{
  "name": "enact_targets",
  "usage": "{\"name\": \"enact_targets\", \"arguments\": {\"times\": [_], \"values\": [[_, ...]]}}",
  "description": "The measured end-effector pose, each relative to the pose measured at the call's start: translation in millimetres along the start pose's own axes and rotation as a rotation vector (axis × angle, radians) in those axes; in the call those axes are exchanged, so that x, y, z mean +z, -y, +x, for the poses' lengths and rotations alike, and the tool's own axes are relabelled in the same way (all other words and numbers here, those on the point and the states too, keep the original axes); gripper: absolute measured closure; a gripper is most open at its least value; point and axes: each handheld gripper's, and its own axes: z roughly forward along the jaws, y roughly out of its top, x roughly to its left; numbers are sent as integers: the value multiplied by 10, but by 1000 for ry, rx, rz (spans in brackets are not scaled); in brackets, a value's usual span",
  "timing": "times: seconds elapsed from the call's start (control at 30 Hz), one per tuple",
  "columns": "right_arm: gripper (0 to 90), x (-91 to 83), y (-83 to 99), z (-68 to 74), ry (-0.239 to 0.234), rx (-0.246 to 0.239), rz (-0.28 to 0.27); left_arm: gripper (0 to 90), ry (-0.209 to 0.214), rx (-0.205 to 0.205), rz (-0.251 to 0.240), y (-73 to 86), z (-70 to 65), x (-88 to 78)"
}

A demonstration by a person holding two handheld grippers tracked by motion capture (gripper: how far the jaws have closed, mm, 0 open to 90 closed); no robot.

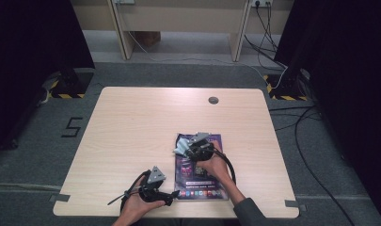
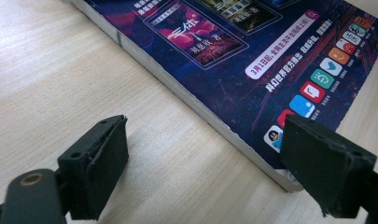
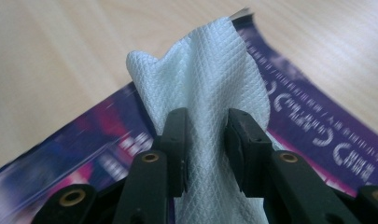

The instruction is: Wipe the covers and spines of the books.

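White cloth (image 3: 203, 88) is pinched between the right gripper (image 3: 206, 140) jaws, right over the purple magazine (image 1: 201, 174) on the table (image 1: 131, 122). Left gripper (image 2: 205, 163) sits spread wide, one pad pressing the magazine's near corner.

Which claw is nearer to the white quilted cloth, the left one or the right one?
Right. The right claw is shut on the white quilted cloth above the purple magazine. The left claw stands open at the magazine's near corner, apart from the cloth.
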Motion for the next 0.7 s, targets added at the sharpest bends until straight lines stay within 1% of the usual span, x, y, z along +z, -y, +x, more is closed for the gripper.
{"name": "enact_targets", "arguments": {"times": [0.07,0.13,0.17,0.23,0.3,0.33,0.4,0.47,0.53,0.6,0.63,0.7], "values": [[693,-57,62,48,-19,-16,-5,145,1,2,3,-4,2,1],[692,-122,104,78,-32,-28,13,143,2,-1,0,-1,1,0],[692,-149,131,90,-33,-39,13,144,1,0,0,-2,1,1],[691,-196,185,88,-42,-37,12,143,2,-4,0,-3,1,1],[686,-228,220,41,-45,-22,14,146,1,-11,1,-6,-4,-3],[684,-246,235,14,-39,-15,19,152,5,-10,3,-10,1,-5],[682,-279,268,-58,-11,-4,25,155,14,-12,8,-13,13,-11],[681,-320,314,-162,32,16,29,155,14,-15,10,-13,16,-17],[681,-381,383,-286,84,41,35,155,11,-16,11,-11,14,-20],[680,-447,462,-419,119,79,39,155,11,-16,11,-11,13,-19],[680,-476,504,-473,132,110,36,154,10,-16,11,-10,11,-19],[680,-523,580,-555,132,168,21,154,9,-15,11,-9,10,-18]]}}
